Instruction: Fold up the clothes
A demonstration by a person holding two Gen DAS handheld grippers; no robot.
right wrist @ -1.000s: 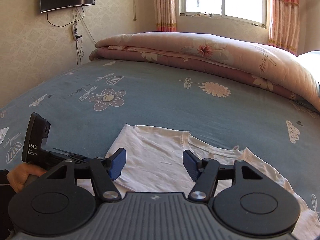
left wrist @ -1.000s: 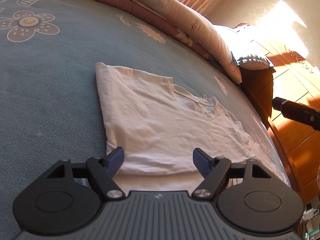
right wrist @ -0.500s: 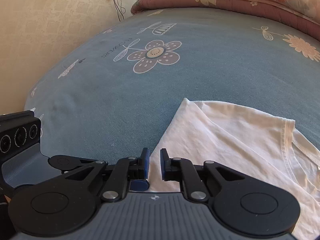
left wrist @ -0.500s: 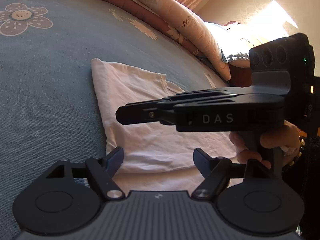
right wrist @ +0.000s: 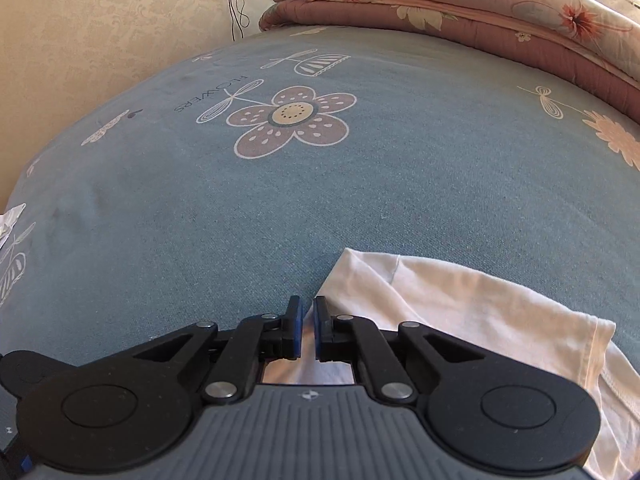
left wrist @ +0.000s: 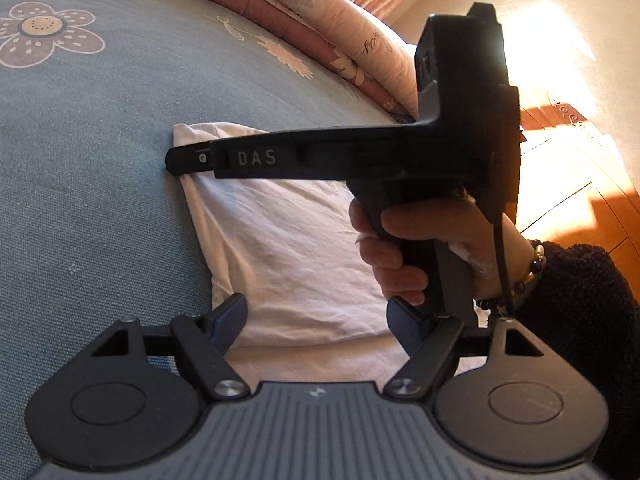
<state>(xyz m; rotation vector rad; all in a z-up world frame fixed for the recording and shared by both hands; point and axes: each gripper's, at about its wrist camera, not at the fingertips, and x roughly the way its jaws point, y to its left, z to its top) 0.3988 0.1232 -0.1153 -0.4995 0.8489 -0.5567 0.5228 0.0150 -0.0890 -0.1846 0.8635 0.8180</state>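
White T-shirt [left wrist: 288,240] lies partly folded on the blue bedsheet [left wrist: 80,184], close in front of me, its nearest doubled edge just ahead of my left gripper [left wrist: 316,320]. That gripper's jaws stand wide with nothing pinched; the cloth shows between the blue pads but I am not pressing on it. I judge I keep it parked there so it is ready to take the near corner once the other side is secured.

A little further out, my right hand [left wrist: 404,248] reaches across the shirt, so the right gripper [right wrist: 307,330] lands on the garment's left edge. Its jaws are drawn nearly together, with a strip of white fabric in the narrow slot between them, so I read it as pinching the folded edge, near the far corner by the sleeve hem [right wrist: 394,270]. Taking that corner makes sense: lifting there should carry the whole side over for the next fold.

Beyond the shirt the sheet runs bare past the printed flower [right wrist: 294,126] to a rolled floral quilt [right wrist: 460,8] along the far side, leaving room to lay the fold
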